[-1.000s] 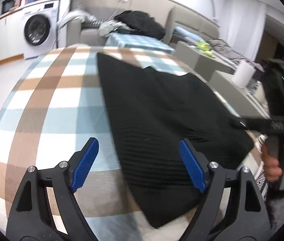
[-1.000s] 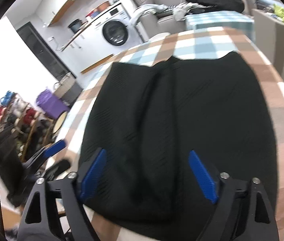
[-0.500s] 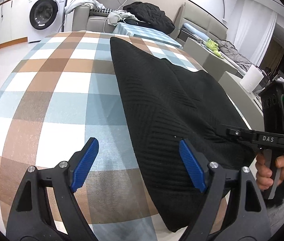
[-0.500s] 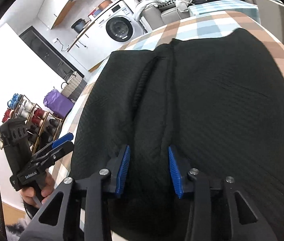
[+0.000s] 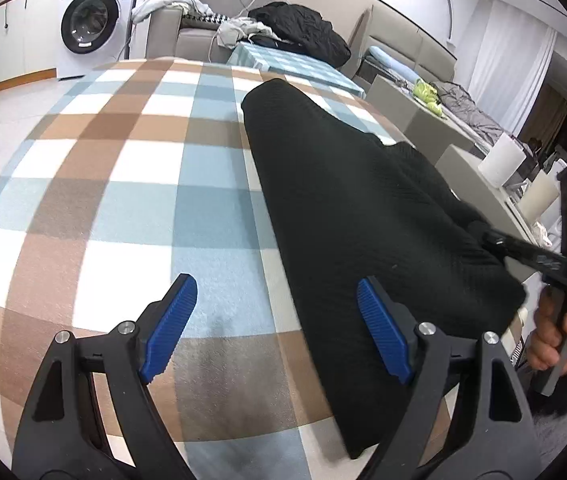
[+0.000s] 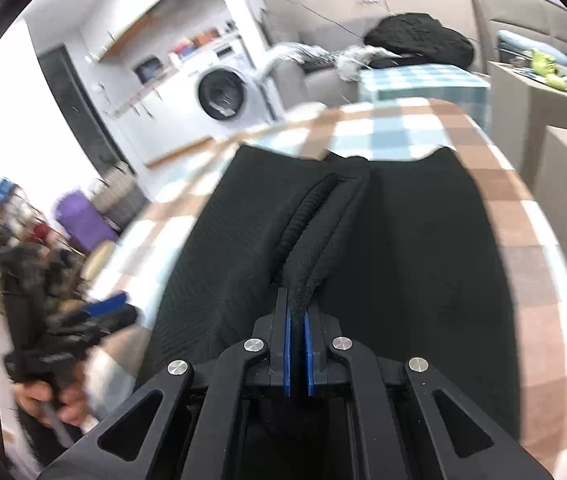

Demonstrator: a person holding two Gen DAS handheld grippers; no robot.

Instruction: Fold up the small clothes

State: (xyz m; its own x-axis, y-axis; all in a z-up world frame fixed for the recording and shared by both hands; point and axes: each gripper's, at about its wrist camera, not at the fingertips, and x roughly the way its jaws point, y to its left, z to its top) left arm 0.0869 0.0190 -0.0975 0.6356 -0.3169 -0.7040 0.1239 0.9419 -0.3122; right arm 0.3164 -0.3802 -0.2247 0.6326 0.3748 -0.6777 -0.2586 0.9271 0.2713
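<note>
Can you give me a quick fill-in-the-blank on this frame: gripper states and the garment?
1. The right gripper is shut on the ____ garment.
2. The left gripper is ____, holding nothing.
3. The garment lies on a ____ cloth.
4. Behind the table stands a white ____ machine.

Missing: black; open; checked; washing

Checked tablecloth [image 5: 131, 184] (brown, blue, white) under black knit garment [image 5: 355, 208]
</note>
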